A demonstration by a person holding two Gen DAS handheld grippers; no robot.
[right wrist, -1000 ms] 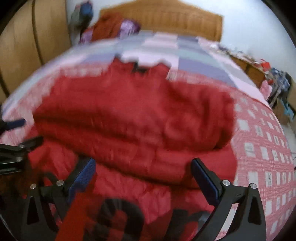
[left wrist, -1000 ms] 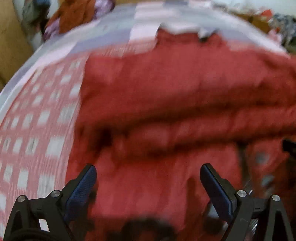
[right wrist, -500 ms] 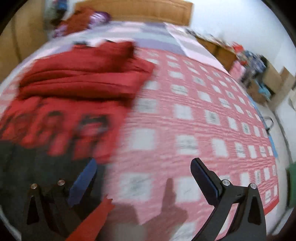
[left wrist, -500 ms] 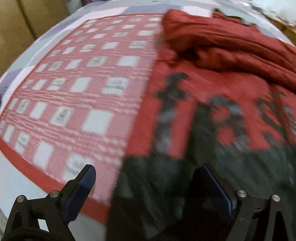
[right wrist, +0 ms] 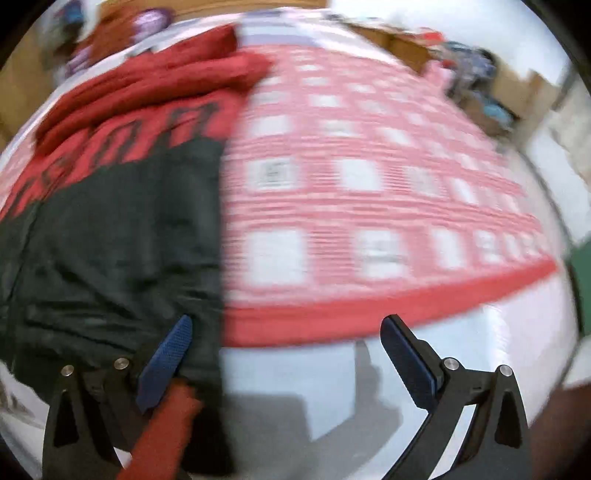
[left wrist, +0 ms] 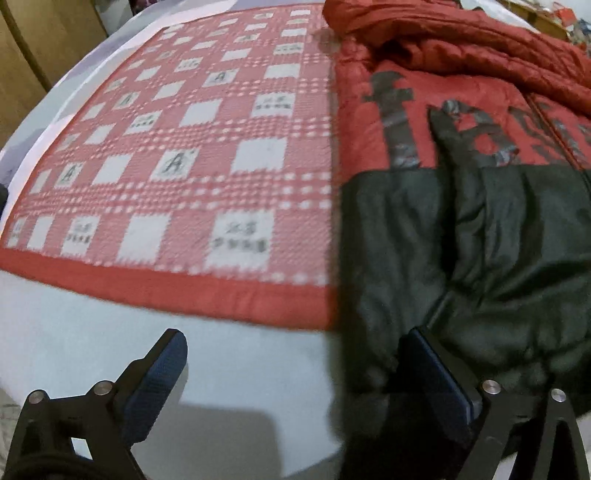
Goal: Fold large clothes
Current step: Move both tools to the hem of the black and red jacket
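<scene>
Left claw (left wrist: 291, 373) and right claw (right wrist: 284, 354) both gaped wide, empty, at the hem corners of the jacket (left wrist: 480, 229) on the bed (left wrist: 184, 147). Looked puffy, soft, probably slippery; best pinched at the hem.

place: home bedroom | evidence: bed under red-and-white checked quilt (left wrist: 192, 155), centre frame | wooden headboard (right wrist: 207, 5), top edge | cluttered cardboard boxes (right wrist: 517, 88), upper right

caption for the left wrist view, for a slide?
Open left tongs at the bed edge, straddling the left hem corner of a red-and-black jacket on a red checked blanket.
</scene>
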